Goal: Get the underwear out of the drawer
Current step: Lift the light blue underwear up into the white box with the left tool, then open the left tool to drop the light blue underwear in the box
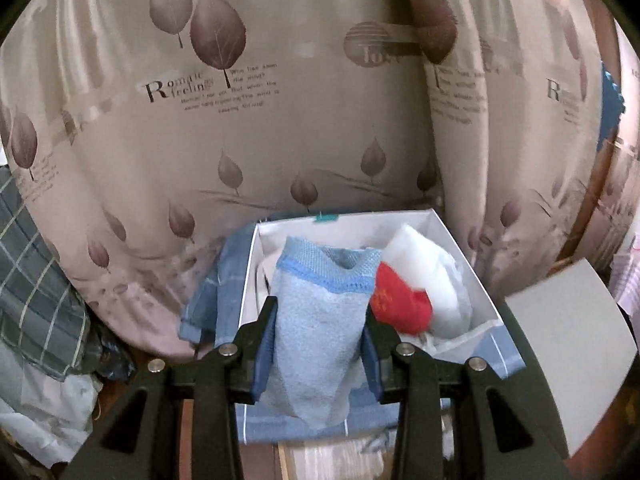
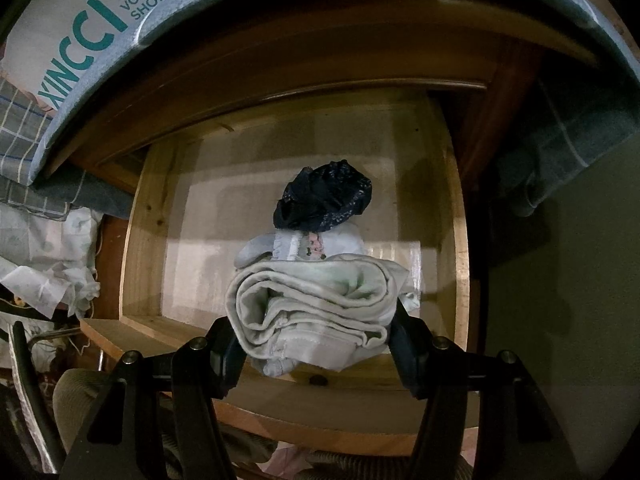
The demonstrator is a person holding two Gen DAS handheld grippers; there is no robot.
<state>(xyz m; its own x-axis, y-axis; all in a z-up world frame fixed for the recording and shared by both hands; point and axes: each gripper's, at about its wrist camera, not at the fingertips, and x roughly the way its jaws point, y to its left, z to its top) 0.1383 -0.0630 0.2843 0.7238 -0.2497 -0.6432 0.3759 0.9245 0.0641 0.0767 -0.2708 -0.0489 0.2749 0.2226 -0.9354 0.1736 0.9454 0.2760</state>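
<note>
- Your left tool (image 1: 320, 332) is clamped on a light blue underwear piece (image 1: 320, 320); both blue pads press its sides, and its darker blue waistband stands just beyond the fingertips.
- Beyond the left tool sits a white box (image 1: 476, 280), open at the top. Inside it, right of the held piece, lie a red garment (image 1: 404, 304) and a white garment (image 1: 432, 264), touching each other.
- Under the box lies a blue cloth (image 1: 224, 292) with thin white lines; it shows past the box's left side and below the tool.
- Behind the box hangs a beige curtain (image 1: 280, 120) printed with leaves and lettering. To the tool's left lies a grey checked fabric (image 1: 36, 280).
- Your right tool (image 2: 318, 328) is clamped on a folded pale grey-green underwear piece (image 2: 320, 304); the bundle fills the gap between the fingers, and its folds bulge out ahead of the fingertips.
- Ahead of the right tool and below it lies the open wooden drawer (image 2: 136, 240). On its pale floor, just past the held bundle, rests a white underwear piece (image 2: 304, 248) with a small print, and touching it on the far side a dark navy patterned underwear piece (image 2: 324, 196).
- Above the drawer, at the upper left of the right tool's view, you see a shoe box side (image 2: 88, 28) with teal lettering.
- To the right tool's left lies crumpled white paper (image 2: 52, 272).
</note>
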